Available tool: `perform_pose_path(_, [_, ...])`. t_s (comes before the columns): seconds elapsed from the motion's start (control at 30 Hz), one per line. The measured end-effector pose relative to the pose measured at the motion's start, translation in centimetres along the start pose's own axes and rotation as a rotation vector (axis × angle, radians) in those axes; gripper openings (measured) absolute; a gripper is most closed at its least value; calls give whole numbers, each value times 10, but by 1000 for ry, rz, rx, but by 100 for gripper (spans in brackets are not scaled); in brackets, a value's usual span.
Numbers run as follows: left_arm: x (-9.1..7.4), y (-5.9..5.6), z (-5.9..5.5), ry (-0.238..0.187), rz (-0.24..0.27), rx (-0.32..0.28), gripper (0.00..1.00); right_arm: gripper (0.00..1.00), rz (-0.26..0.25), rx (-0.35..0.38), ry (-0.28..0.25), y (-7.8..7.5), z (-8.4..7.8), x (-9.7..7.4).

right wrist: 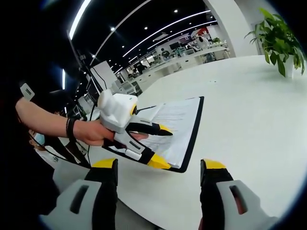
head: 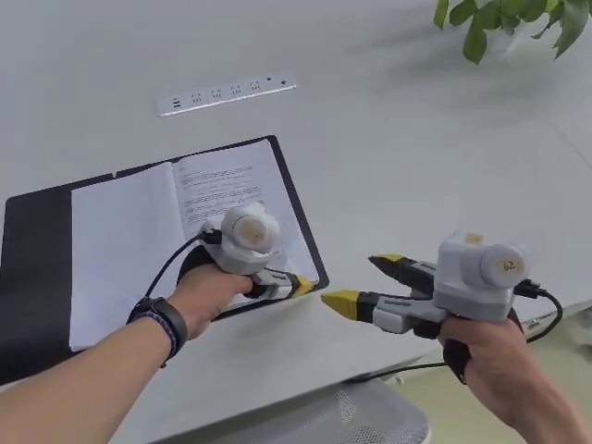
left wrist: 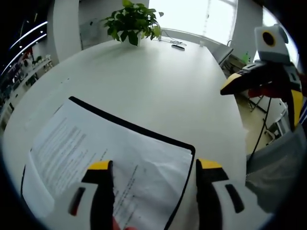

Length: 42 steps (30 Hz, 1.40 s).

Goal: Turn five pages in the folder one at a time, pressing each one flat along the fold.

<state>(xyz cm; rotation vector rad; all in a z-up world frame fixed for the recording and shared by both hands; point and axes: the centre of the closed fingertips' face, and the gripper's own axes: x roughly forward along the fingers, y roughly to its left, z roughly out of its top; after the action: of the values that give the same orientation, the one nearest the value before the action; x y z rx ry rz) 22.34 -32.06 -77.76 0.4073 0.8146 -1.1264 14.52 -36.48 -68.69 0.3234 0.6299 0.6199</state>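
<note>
A black folder [head: 298,222] lies open on the white table, a printed page [head: 231,185] on its right half and a blank page [head: 120,250] on its left. My left gripper [head: 291,285] hovers over the folder's near right corner. In the left gripper view, the left gripper [left wrist: 154,165] is open, one jaw above the page [left wrist: 144,167], the other past the folder's edge. My right gripper [head: 363,282] is open to the right of the folder, by the table's front edge, pointing at it. In the right gripper view, the right gripper [right wrist: 159,164] holds nothing and faces the folder [right wrist: 192,134].
A power strip [head: 227,94] lies behind the folder. A potted plant [head: 509,23] stands at the far right corner. A grey mesh chair [head: 314,416] sits below the table's front edge. A cable trails from the right gripper.
</note>
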Motion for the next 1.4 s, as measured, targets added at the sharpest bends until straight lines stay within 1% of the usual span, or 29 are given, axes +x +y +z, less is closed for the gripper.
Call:
perform_pose_path(0.2, [0,5,1,-10,20,-18,65,69,-1,2,-1,-1,0,-1])
perform_pose_path(0.33, [0,5,1,-11,15,-20,64,69,-2,5,-3,-1,0,-1])
perform_pose_path(0.47, [-1,6,2,-19,9,-37,63,68,-2,6,-5,-1,1,-1])
perform_pose_path(0.6, [-1,6,1,-19,-1,-35,63,68,-2,9,-7,-1,1,-1])
perform_pose_path(0.83, [-4,9,-1,-29,-6,-37,58,67,6,3,9,-2,-2,3])
perform_pose_path(0.9, [-5,8,0,-37,-18,-54,59,67,11,0,9,-3,0,6])
perform_pose_path(0.97, [-5,8,-2,-33,-14,-38,59,66,18,2,5,-5,3,10])
perform_pose_path(1.0, [-5,8,-2,-35,-15,-40,59,65,20,2,7,-5,4,12])
perform_pose_path(1.07, [-5,8,0,-50,-22,-70,60,65,24,-7,15,-7,5,16])
perform_pose_path(1.13, [-5,6,0,-48,-19,-74,61,64,28,-14,16,-8,11,20])
perform_pose_path(1.27, [-3,6,1,-47,-2,-82,61,64,35,-8,-6,-9,20,24])
perform_pose_path(1.4, [-1,8,2,-51,24,-87,61,63,40,-6,-8,-8,21,27])
